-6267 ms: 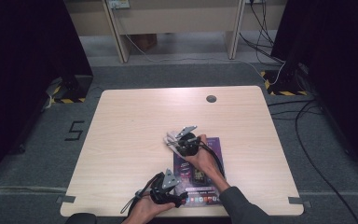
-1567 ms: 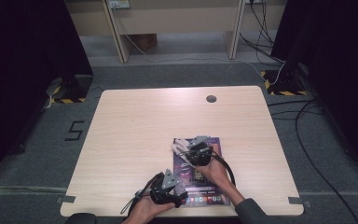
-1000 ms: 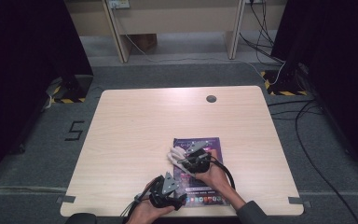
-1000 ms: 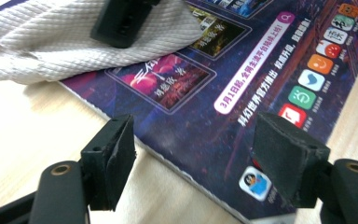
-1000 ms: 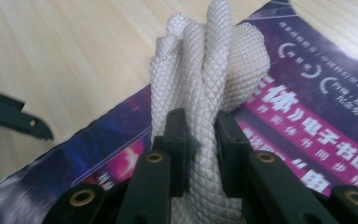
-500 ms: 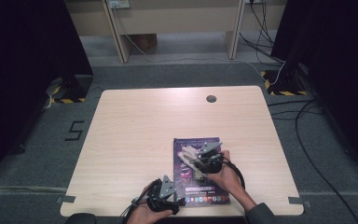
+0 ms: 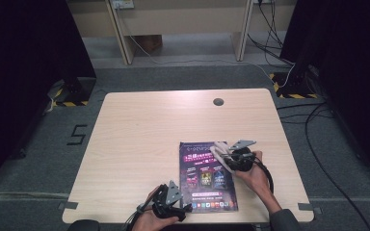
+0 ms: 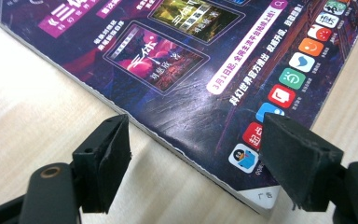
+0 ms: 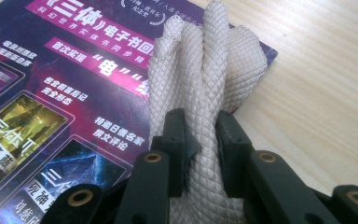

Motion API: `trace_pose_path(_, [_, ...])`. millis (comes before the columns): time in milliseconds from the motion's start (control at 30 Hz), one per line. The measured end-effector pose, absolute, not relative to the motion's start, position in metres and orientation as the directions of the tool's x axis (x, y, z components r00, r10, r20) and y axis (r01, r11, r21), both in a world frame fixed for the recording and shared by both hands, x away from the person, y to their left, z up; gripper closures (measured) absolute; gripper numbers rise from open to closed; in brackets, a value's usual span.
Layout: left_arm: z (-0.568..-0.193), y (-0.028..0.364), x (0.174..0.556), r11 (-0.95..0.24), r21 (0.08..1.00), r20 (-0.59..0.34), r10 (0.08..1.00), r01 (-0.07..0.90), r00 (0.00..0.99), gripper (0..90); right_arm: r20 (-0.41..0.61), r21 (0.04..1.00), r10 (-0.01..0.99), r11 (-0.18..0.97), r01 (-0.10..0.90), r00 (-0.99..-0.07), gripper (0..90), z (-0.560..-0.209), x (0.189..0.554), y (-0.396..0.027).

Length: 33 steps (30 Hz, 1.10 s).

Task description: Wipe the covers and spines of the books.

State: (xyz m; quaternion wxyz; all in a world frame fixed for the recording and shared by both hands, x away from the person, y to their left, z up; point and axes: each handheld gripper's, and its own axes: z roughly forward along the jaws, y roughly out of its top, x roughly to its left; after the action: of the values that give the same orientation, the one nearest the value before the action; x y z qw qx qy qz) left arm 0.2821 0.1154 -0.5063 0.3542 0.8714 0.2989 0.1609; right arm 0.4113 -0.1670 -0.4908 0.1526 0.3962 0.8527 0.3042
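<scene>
A purple magazine lies flat near the table's front edge. A bundle of white braided rope rests over its far right corner, and my right gripper is shut on it. In the right gripper view the black jaws pinch the rope above the cover. My left gripper sits at the magazine's near left corner. Its jaws have just been opening and now stand open. The magazine's edge lies between the pads, which do not press on it.
The light wood table has a round cable hole near its far edge. Dark curtains flank the table, and cables run on the floor at the right. A number five is marked on the floor at the left.
My right gripper has carried the rope to the right across the magazine toward its far right corner. The left hand has stayed at the near left corner.
</scene>
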Motion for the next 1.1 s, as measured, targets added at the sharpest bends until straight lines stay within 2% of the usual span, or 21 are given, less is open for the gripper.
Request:
trace_pose_path(100, [-0.506, 0.113, 0.286, -0.57, 0.717, 0.076, 0.637, 0.401, 0.767, 24.1, -0.054, 0.637, 0.77, 0.517, 0.572, -0.635, 76.7, -0.491, 0.415, -0.165])
trace_pose_path(400, [-0.505, 0.108, 0.292, -0.603, 0.71, 0.139, 0.627, 0.364, 0.767, 25.2, -0.059, 0.641, 0.794, 0.495, 0.587, -0.605, 78.1, -0.491, 0.422, -0.164])
trace_pose_path(667, [-0.506, 0.109, 0.291, -0.589, 0.717, 0.126, 0.636, 0.374, 0.761, 25.8, -0.017, 0.64, 0.731, 0.532, 0.554, -0.682, 77.9, -0.492, 0.41, -0.132])
trace_pose_path(1100, [-0.507, 0.11, 0.292, -0.578, 0.722, 0.112, 0.642, 0.382, 0.759, 25.7, -0.005, 0.648, 0.632, 0.592, 0.479, -0.775, 77.9, -0.494, 0.399, -0.076])
